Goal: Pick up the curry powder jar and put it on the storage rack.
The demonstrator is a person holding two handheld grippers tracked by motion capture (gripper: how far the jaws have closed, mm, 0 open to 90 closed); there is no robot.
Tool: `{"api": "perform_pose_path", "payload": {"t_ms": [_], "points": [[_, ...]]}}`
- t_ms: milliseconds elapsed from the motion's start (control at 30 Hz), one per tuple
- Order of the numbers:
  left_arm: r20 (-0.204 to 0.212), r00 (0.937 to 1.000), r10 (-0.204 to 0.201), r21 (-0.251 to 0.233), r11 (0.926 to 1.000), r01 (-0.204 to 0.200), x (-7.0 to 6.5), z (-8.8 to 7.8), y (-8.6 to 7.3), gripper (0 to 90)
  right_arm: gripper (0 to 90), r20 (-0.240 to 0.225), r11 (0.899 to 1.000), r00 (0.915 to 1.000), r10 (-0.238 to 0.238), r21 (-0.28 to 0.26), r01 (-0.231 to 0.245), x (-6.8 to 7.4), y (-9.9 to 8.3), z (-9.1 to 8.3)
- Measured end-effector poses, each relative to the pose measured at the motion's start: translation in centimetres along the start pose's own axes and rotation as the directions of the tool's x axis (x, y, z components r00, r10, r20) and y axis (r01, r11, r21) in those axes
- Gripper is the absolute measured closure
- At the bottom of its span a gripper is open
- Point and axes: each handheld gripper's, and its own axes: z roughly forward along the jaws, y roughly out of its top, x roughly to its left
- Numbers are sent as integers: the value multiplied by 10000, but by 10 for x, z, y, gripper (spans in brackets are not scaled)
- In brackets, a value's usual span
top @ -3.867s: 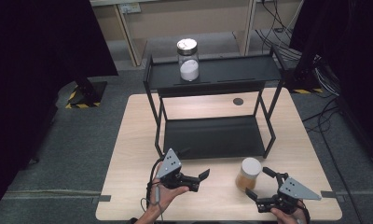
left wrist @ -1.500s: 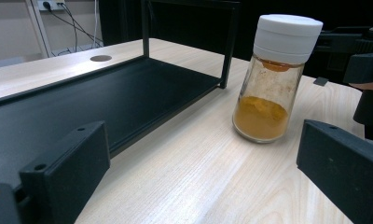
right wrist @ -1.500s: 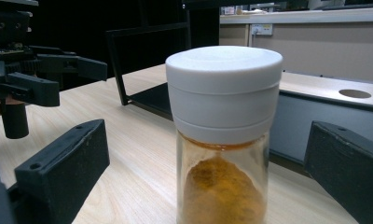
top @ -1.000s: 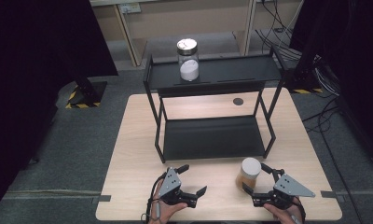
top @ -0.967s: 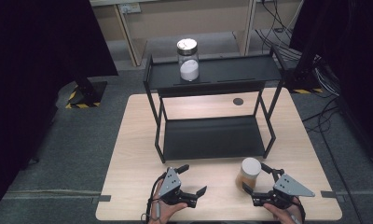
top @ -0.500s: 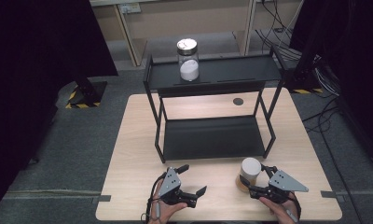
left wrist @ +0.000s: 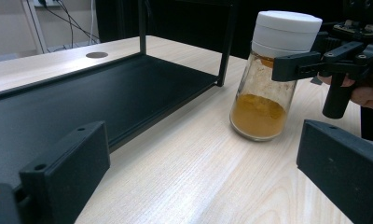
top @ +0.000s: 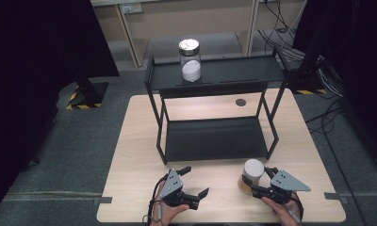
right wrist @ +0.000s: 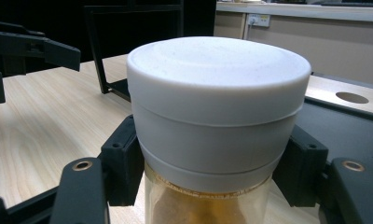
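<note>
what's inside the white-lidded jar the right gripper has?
The jar holds orange-brown powder filling roughly its lower third; the glass above looks empty. The white lid covers the neck, so the inside there is hidden.

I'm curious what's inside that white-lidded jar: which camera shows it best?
The left gripper view: the jar stands whole, orange powder at its bottom. The right gripper view shows mostly its white lid; the high view shows it small.

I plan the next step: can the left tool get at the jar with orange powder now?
Probably yes: bare table lies between the open left tool and the jar, though the right tool already grips under its white lid.
</note>
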Motion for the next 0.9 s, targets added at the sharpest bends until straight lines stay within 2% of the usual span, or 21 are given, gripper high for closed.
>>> {"api": "perform_pose_path", "payload": {"t_ms": [133,367,533,900], "points": [[-12,10000,-6,17,10000,6,0,0,0,19,354,-117,9998,9998,175,3,-175,-1,1,-1],[-48,10000,4,15,10000,-4,0,0,0,19,354,-149,9999,9999,39,-106,-40,1,10,-4],[-52,10000,-33,-14,10000,33,1,0,-1,19,354,-132,9998,9997,-195,-73,194,2,20,-5],[-116,9999,-86,-66,9999,86,2,-1,-1,19,354,-195,9991,9992,-360,-236,355,-1,44,-6]]}}
